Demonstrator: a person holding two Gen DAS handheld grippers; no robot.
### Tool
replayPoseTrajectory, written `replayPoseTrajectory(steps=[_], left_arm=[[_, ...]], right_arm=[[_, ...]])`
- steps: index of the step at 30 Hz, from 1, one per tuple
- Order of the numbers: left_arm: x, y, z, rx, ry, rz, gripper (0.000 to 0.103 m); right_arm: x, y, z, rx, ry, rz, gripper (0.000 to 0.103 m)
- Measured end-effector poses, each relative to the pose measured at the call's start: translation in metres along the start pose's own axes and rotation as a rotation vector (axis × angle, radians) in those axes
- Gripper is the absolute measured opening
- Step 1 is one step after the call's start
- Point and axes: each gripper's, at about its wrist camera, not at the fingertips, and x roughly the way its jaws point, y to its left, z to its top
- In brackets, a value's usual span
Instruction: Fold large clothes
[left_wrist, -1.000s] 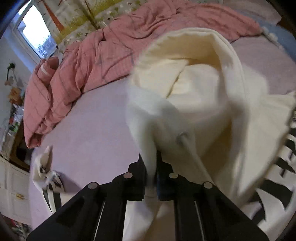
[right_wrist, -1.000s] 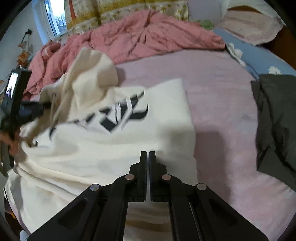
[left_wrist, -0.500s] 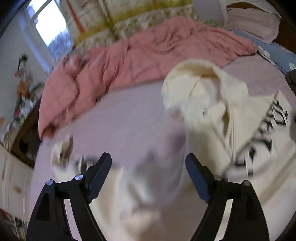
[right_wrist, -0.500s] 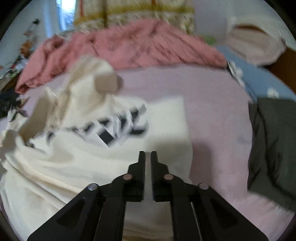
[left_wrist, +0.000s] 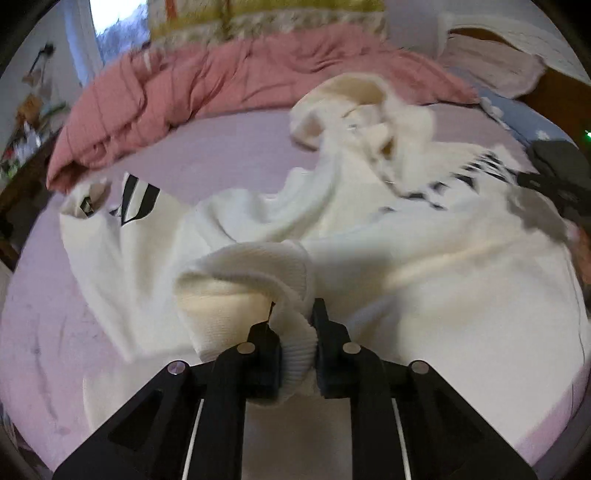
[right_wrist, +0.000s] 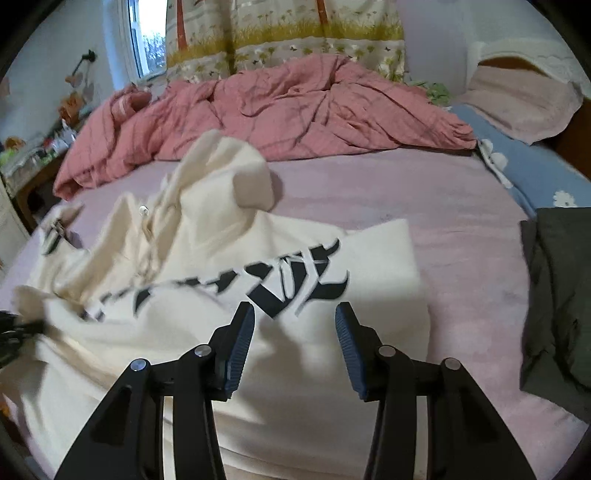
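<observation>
Left tongs (left_wrist: 291, 332) reclosed, now clenching hoodie (left_wrist: 424, 295) cuff; right tongs (right_wrist: 293, 343) opened, empty; print blurred.

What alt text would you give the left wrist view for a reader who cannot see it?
The left gripper has its jaws shut on the ribbed cuff of a cream hoodie that lies rumpled on a lilac bed sheet. A crumpled pink blanket is heaped along the far side of the bed.
</observation>
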Motion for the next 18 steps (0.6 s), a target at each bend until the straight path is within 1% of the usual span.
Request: replayPoseTrajectory(steps=[1,3,4,6,8,9,10,11,13,16,18], left_arm=[[-0.007,-0.004,-0.009,-0.006,-0.006,-0.01,0.013],[-0.021,-0.013,-0.027,-0.013,-0.024,-0.012,0.014],[-0.024,-0.015,-0.032,-0.009,-0.026,-0.02,0.015],[-0.028,-0.017,-0.04,-0.011,-0.028,-0.029,0.017],[-0.032,-0.015,-0.041,-0.022,-0.069,-0.02,0.031],[-0.033,-0.013,-0.039,-0.023,-0.09,-0.009,0.05],[-0.035,-0.008,-0.036,-0.033,-0.11,-0.001,0.063],[-0.038,-0.003,-0.033,-0.053,-0.126,-0.01,0.064],[-0.042,0.009,-0.025,-0.11,-0.136,-0.069,0.064],[-0.044,0.022,-0.01,-0.179,-0.122,-0.126,0.064],[-0.037,0.03,0.0,-0.223,-0.093,-0.161,0.063]], right_arm=[[0.0,0.002,-0.001,-0.005,0.004,0.015,0.048],[-0.002,0.005,0.0,-0.023,-0.015,0.013,0.048],[-0.003,0.007,0.0,-0.034,-0.022,0.007,0.049],[0.0,0.008,0.0,-0.038,-0.008,0.009,0.05],[0.006,0.009,-0.003,-0.033,0.02,0.019,0.05],[0.009,0.01,-0.005,-0.038,0.036,0.02,0.05],[0.012,0.011,-0.007,-0.047,0.052,0.017,0.05],[0.013,0.013,-0.009,-0.058,0.063,0.011,0.05],[0.012,0.014,-0.013,-0.066,0.067,0.0,0.05],[0.005,0.013,-0.02,-0.061,0.067,0.001,0.05],[-0.001,0.014,-0.025,-0.068,0.066,0.009,0.05]])
